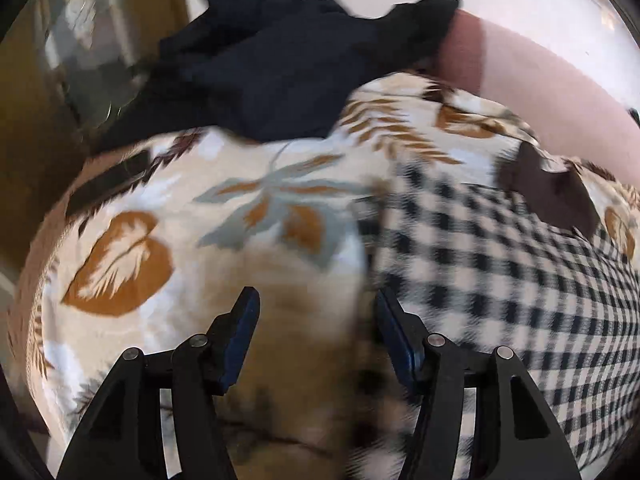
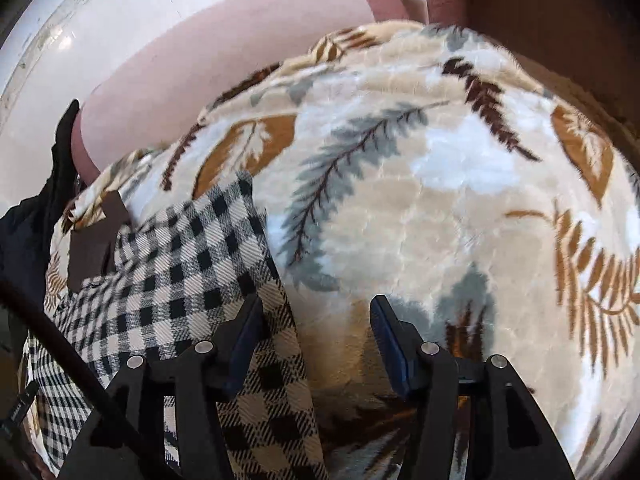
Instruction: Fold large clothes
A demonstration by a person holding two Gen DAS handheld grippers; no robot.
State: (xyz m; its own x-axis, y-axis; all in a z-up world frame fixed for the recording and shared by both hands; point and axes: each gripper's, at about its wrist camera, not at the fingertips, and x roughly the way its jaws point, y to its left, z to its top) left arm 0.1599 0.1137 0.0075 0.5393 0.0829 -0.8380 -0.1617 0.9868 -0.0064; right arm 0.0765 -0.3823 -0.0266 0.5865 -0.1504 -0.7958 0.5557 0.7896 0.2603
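A black-and-cream checked garment (image 1: pixel 500 264) lies on a plush leaf-patterned blanket (image 1: pixel 180 208). It also shows in the right wrist view (image 2: pixel 172 272), with a dark brown patch (image 2: pixel 94 240) at its far end. My left gripper (image 1: pixel 316 304) is open and empty, low over the garment's left edge. My right gripper (image 2: pixel 316 312) is open and empty, low over the garment's right edge, its left finger (image 2: pixel 244 332) above the checked cloth. The left wrist view is blurred.
A dark navy garment (image 1: pixel 280 72) lies heaped at the blanket's far side; its edge shows in the right wrist view (image 2: pixel 36 216). A pink bed surface (image 2: pixel 200 64) lies beyond the blanket (image 2: pixel 440 184). White floor (image 2: pixel 120 8) lies further out.
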